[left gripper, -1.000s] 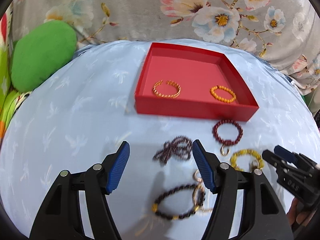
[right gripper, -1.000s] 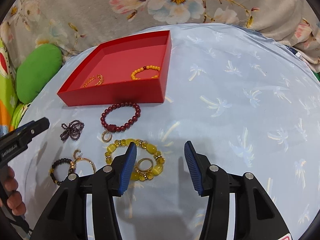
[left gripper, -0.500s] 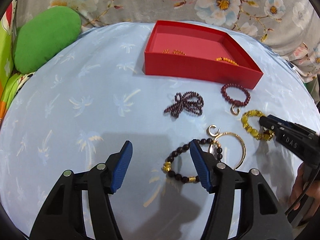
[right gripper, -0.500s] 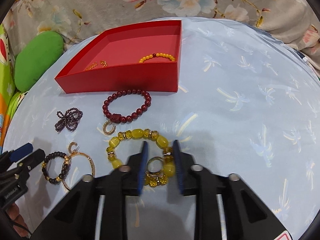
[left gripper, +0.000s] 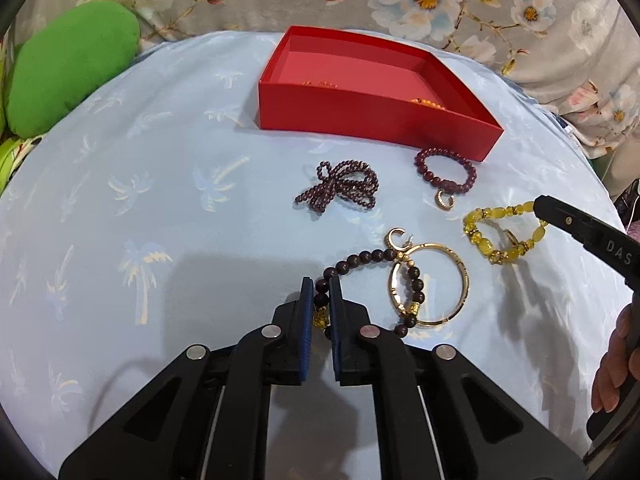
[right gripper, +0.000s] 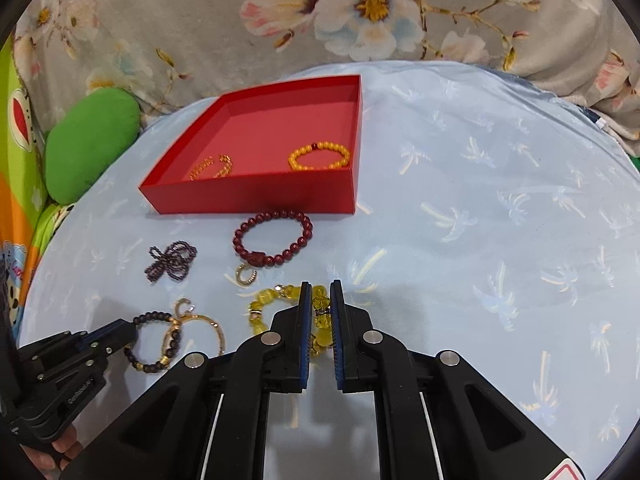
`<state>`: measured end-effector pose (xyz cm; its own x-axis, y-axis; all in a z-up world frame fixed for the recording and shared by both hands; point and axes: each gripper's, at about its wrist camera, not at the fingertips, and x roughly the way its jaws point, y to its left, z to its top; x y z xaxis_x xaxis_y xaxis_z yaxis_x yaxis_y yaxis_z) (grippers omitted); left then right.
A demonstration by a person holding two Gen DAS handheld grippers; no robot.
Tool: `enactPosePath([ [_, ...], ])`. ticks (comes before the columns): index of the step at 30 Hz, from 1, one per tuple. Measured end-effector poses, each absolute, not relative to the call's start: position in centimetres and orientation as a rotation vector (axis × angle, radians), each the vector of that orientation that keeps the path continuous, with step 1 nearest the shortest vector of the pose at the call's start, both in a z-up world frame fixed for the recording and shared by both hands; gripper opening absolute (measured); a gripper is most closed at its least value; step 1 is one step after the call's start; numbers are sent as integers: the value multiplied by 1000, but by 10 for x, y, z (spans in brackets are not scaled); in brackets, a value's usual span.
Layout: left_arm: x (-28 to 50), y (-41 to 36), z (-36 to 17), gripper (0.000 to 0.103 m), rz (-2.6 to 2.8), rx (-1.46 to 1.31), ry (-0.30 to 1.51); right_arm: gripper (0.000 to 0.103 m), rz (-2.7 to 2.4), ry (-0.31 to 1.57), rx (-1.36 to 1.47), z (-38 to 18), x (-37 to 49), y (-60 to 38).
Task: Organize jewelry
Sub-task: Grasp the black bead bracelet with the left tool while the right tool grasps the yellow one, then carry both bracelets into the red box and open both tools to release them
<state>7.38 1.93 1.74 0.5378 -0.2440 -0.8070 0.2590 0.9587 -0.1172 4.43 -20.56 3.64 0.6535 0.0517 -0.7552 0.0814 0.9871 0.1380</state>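
Note:
My left gripper (left gripper: 320, 282) is closing its jaws, and the blue pads press on the left side of a dark bead bracelet (left gripper: 364, 257) lying on the pale blue cloth. A gold bangle (left gripper: 460, 280) overlaps that bracelet. My right gripper (right gripper: 320, 286) is shut on the yellow bead bracelet (right gripper: 258, 320). In the left wrist view that yellow bracelet (left gripper: 478, 236) hangs at the right gripper's tip (left gripper: 538, 202). The red box (right gripper: 248, 198) behind holds an orange bead bracelet (right gripper: 300, 156) and a gold bracelet (right gripper: 216, 166).
A dark red bead bracelet (left gripper: 428, 176) lies just in front of the box, with a knotted strand of tiny dark beads (left gripper: 344, 190) to its left. Two small gold hoops (left gripper: 396, 238) (left gripper: 445, 200) lie among them. A green cushion (left gripper: 68, 68) sits at the far left.
The left gripper came down over the dark bead bracelet and its open jaws closed on it. The right gripper's jaws closed on the yellow bracelet and pulled back a little.

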Motion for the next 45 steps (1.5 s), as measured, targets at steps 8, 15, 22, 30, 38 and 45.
enactPosePath([
  [8,64,12,53,7,-340,3,898,9,-13,805,165,69,29,-208],
  [15,71,2,91,7,-377,10,838,9,-12,765,162,93,31,-216],
  [22,96,-17,137,8,-413,26,750,9,7,715,169,126,58,-221],
  [30,142,-37,163,8,-407,36,703,9,28,669,137,158,106,-214],
  [38,196,-50,163,8,-391,29,711,9,31,687,129,151,168,-211],
  [45,245,-54,142,8,-357,2,755,9,63,735,172,128,227,-211],
])
